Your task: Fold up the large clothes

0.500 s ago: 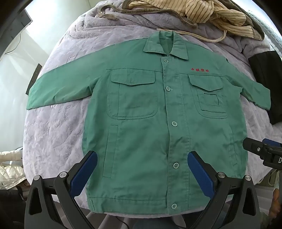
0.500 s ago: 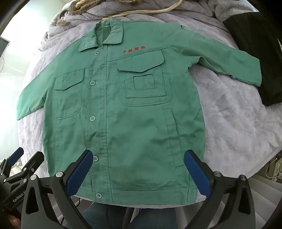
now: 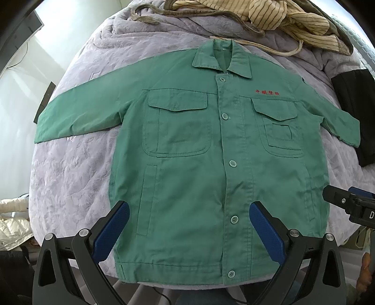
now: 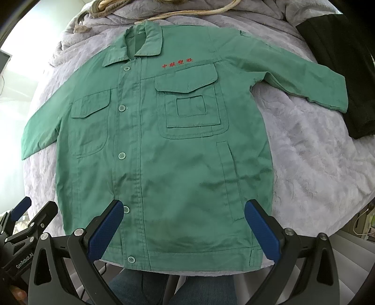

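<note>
Left wrist view: green jacket (image 3: 199, 164) lay flat, front up and buttoned, on the lavender blanket (image 3: 70, 176), collar at the far end, hem at the near edge of the bed, both sleeves spread sideways. Left gripper (image 3: 188, 228) hovered over the lower hem area, jaws wide apart, holding nothing. The right gripper's tip showed at the right edge, near the hem corner. A striped cloth (image 3: 281, 16) was piled beyond the collar, and a black garment (image 3: 356, 112) touched or sat just beside the far sleeve cuff; couldn't tell which. Right wrist view: same jacket (image 4: 175, 152), right gripper (image 4: 184, 225) also spread wide and empty above the hem, with the other tool low at the left. Judgement: it looked like medium-weight woven workwear, soft but with some body, so it should crease cleanly and not slip much on the fuzzy blanket; pockets and placket add bulk. Best holds are likely the cuffs or shoulder seams for folding sleeves in, then the hem corners. Room: open blanket beside both flanks, tight at the black garment side, and the hem sat close to the bed edge, so a downward pull risks dragging it off.
</note>
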The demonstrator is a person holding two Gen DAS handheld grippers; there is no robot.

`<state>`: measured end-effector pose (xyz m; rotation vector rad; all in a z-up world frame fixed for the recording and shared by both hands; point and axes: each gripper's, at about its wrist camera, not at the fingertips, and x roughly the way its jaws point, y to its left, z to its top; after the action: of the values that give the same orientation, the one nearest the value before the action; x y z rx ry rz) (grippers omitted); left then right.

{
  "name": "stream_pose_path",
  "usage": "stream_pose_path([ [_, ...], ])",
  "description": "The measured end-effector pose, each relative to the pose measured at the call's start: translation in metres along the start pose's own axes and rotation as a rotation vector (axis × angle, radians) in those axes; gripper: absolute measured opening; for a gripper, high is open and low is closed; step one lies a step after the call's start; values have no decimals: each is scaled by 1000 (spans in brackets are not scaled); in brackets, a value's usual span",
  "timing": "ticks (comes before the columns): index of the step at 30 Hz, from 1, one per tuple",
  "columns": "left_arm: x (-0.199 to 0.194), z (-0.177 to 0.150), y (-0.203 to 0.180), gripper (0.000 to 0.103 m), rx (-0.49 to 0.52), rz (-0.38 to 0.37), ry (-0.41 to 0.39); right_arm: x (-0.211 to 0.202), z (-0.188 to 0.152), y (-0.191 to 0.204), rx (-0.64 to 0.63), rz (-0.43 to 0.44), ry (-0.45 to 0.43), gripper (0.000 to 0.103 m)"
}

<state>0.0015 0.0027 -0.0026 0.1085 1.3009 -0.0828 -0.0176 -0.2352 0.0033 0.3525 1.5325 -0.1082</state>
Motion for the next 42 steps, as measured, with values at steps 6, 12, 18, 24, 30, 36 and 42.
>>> stream_pose_path([
  [6, -1, -3, -2, 102, 10, 11, -21, 1, 0, 0, 4, -1, 3, 103],
  [12, -1, -2, -3, 102, 7, 12, -24, 3, -1, 0, 3, -1, 9, 103],
  [18, 0, -2, -3, 102, 5, 4, -6, 3, -1, 1, 2, -1, 11, 103],
  [24, -1, -1, -3, 102, 14, 19, -17, 4, -1, 1, 3, -3, 14, 103],
  [30, -1, -1, -2, 102, 15, 22, -11, 5, -1, 0, 5, -5, 18, 103],
  [36, 0, -1, -3, 102, 17, 23, -7, 6, -1, -1, 7, -6, 23, 103],
  [42, 1, 0, -4, 102, 17, 11, -10, 7, -1, -1, 10, -7, 26, 103],
])
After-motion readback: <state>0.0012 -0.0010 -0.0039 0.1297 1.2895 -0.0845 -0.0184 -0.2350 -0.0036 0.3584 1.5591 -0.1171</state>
